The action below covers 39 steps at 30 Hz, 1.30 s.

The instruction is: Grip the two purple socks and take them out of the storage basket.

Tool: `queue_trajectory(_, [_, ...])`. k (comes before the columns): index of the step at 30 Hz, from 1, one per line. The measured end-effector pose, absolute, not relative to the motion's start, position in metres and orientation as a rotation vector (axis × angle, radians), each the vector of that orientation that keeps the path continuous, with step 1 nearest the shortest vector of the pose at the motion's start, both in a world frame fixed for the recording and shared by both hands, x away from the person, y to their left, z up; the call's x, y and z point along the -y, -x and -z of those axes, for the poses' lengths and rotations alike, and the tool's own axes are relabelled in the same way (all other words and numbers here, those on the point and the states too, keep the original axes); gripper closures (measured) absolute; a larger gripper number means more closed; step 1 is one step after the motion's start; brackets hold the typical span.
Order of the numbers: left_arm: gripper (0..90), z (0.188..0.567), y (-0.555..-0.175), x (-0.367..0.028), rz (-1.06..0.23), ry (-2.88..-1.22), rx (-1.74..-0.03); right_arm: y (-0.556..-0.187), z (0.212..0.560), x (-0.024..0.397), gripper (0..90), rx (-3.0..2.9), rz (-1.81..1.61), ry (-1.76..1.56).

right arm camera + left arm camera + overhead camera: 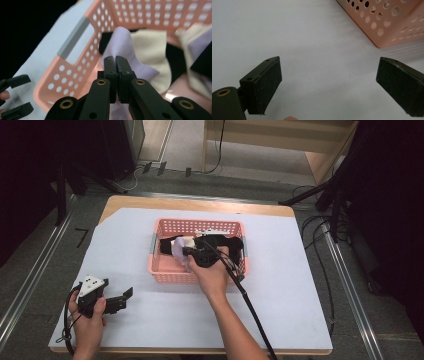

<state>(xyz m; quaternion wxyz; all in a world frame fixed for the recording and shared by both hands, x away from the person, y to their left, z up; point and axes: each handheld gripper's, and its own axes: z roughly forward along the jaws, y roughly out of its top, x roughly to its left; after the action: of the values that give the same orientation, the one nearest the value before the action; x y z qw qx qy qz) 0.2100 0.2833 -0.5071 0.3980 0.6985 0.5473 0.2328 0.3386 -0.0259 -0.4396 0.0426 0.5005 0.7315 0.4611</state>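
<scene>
We hold the left gripper (pixel 121 298) wide open and empty, parked short of the pink basket (pixel 165 276), while our right gripper (pixel 116 59) is pinched shut on the lilac cloth (pixel 120 42), ready to lift it out.

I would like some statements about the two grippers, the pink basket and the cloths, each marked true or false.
1. The right gripper is shut on a lilac cloth. True.
2. The left gripper holds a cream cloth. False: its jaws stand wide apart over the white sheet, with nothing between them.
3. The pink basket lies tipped on its side. False: it stands upright on the sheet.
4. A cream cloth lies in the basket beside the lilac one. True.
5. The basket has a grey handle in its end wall. True.
6. The left gripper is inside the basket. False: it is on the sheet, apart from the basket.
</scene>
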Motion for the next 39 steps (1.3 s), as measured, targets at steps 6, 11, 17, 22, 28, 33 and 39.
queue_trajectory(6, [7.2,0.507,-0.210,-0.283,-0.590,-1.769,-1.386,-0.329,0.430,0.033,88.2,-2.063,-1.480,-1.330])
queue_trajectory(11, [7.2,0.507,-0.210,-0.283,-0.590,-1.767,-1.388,-0.324,0.420,0.040,88.1,-1.930,-1.530,-1.140])
queue_trajectory(17, [7.3,0.507,-0.210,-0.283,-0.593,-1.763,-1.391,-0.322,0.417,0.047,88.1,-1.818,-1.565,-1.056])
queue_trajectory(22, [7.3,0.507,-0.210,-0.283,-0.594,-1.763,-1.390,-0.322,0.415,0.055,88.1,-1.738,-1.587,-0.994])
queue_trajectory(28, [7.3,0.507,-0.210,-0.283,-0.595,-1.759,-1.391,-0.322,0.410,0.067,88.1,-1.655,-1.583,-0.952])
queue_trajectory(33, [7.2,0.507,-0.210,-0.283,-0.595,-1.764,-1.389,-0.323,0.401,0.089,88.1,-1.570,-1.587,-0.974])
queue_trajectory(39, [7.2,0.507,-0.210,-0.283,-0.596,-1.763,-1.390,-0.323,0.394,0.119,88.1,-1.503,-1.570,-1.009])
